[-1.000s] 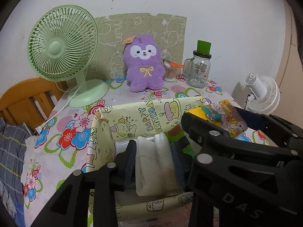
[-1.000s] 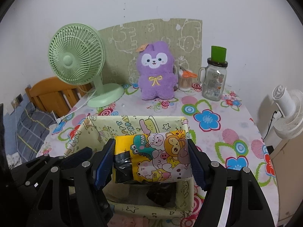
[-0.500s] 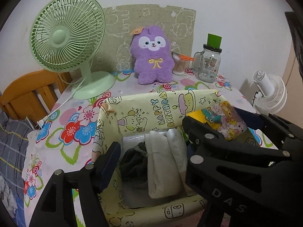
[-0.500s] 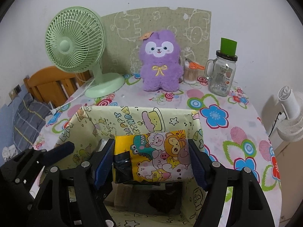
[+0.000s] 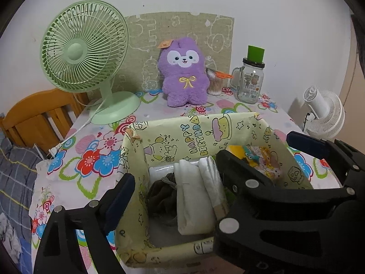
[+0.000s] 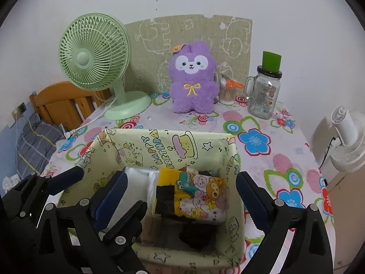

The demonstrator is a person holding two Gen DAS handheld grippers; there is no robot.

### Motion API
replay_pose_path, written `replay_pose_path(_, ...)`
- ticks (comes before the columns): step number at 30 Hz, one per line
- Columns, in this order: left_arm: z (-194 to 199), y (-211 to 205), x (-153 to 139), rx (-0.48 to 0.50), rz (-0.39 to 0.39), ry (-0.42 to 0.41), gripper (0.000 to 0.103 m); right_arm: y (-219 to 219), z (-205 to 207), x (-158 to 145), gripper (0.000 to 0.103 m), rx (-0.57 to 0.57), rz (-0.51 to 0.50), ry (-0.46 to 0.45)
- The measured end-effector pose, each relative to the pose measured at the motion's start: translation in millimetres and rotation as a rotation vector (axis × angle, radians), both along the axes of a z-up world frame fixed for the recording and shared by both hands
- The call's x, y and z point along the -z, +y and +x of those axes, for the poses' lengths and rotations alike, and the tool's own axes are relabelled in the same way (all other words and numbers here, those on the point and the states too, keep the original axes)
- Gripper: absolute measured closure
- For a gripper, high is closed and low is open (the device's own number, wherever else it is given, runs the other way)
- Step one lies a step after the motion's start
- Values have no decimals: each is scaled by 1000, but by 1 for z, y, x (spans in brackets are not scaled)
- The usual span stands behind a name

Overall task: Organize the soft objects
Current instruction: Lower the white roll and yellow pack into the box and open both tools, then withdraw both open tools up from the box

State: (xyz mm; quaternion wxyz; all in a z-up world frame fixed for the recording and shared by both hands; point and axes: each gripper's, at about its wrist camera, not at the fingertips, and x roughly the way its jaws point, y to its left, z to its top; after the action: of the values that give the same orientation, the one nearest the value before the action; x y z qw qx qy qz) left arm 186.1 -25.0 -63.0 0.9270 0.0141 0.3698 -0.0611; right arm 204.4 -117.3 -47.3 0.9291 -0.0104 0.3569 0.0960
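Box: a yellow "Happy Birthday" box [image 5: 196, 134] sits at the near edge of a flower-print tablecloth [image 5: 95, 157], with both grippers poised over its open top.
Left gripper: the left gripper [image 5: 180, 182] has its jaws opening. A folded white cloth [image 5: 194, 201] stands between them in the box, and neither pad presses on it.
Right gripper: the right gripper [image 6: 180, 196] has its jaws opening on either side of a cartoon-print packet [image 6: 194, 196]. The packet lies inside the box, clear of both blue pads.
Left view only: a dark grey fabric bundle [image 5: 164, 191] lies against the white cloth's left side. Here the right gripper's black frame crosses the box and hides most of the packet, leaving a yellow corner showing.
Right view only: the packet's full face, yellow and black at its left and printed with animals. A dark item [image 6: 196, 235] sits under it on the box floor, too shadowed to tell what it is. The left gripper's frame enters from the lower left.
Both views: behind the box, a green desk fan [image 6: 93, 52], a purple plush toy [image 6: 194, 80], a cup of cotton swabs [image 6: 228, 93] and a glass jar with a green cap [image 6: 264, 91] stand along the wall.
Edges: a wooden headboard [image 5: 36, 118] is at left, a white fan [image 6: 346, 137] at right.
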Motion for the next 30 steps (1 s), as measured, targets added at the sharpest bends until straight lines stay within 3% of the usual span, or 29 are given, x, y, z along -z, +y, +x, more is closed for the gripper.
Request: replay_pose_path(30, -69, -1, -21, 21, -21, -80, 10, -2, -75, -24, 5, 25, 12, -70)
